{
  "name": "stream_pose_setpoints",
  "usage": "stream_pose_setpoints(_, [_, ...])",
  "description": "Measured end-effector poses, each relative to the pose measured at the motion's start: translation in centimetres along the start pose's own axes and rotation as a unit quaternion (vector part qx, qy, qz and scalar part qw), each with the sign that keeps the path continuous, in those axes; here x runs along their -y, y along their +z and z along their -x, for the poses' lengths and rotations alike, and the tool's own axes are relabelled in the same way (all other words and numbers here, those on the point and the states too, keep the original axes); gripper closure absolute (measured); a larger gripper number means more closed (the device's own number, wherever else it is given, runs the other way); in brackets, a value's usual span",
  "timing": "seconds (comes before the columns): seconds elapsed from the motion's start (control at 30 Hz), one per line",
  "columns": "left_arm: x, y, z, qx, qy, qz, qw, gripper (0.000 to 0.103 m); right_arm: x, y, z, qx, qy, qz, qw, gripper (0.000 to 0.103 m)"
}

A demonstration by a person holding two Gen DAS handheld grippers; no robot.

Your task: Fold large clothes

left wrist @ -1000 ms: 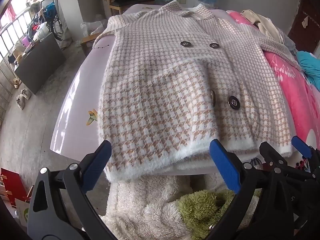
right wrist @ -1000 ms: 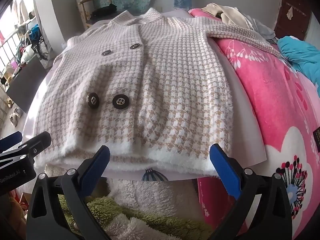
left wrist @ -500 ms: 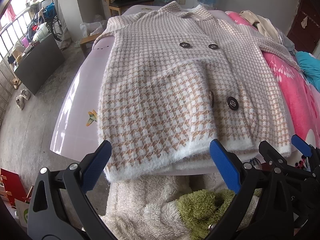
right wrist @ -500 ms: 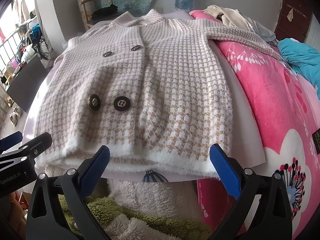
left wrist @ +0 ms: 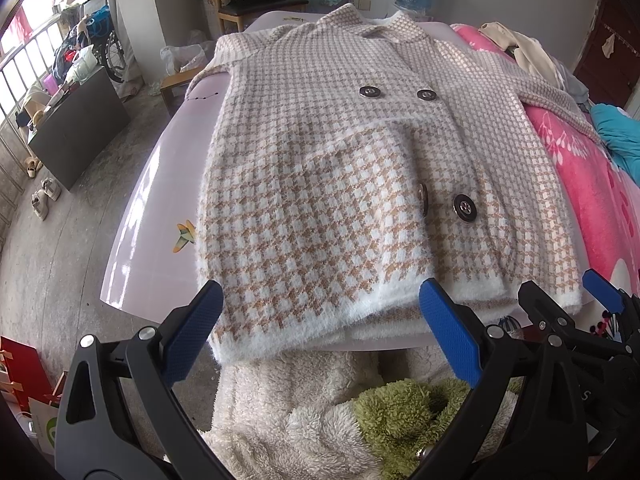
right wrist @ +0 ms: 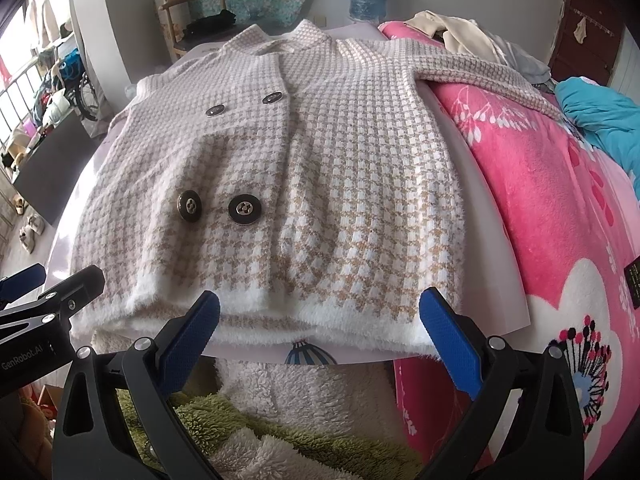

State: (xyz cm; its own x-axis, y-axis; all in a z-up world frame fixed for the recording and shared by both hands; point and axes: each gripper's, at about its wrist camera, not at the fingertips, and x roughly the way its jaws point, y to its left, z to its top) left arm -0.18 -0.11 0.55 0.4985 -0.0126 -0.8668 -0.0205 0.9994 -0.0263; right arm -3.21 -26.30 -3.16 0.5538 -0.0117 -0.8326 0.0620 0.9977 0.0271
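Nothing moved much; houndstooth coat (left wrist: 320, 184) still flat on board (left wrist: 160, 216), left gripper (left wrist: 320, 332) and right gripper (right wrist: 320, 332) wide apart, empty

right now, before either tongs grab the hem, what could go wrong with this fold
1. The coat has one sleeve stretched over the pink blanket; folding from the hem may drag it askew.
2. The hem overhangs the board edge, so the coat could slide off.
3. Both tongs, left and right, are open and empty; a shallow grip may catch only the top layer.

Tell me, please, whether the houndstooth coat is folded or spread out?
Mostly spread: the houndstooth coat lies flat, right sleeve extended, left sleeve folded across its front.
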Motion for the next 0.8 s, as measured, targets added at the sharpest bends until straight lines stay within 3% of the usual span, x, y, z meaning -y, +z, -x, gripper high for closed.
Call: stream_pose_setpoints(0.8, [-0.32,0.16,0.62,0.0,-0.002,0.0,1.0,0.008,-0.02,-0.1,0.03,0.002,-0.001,0.0,1.0,0.005])
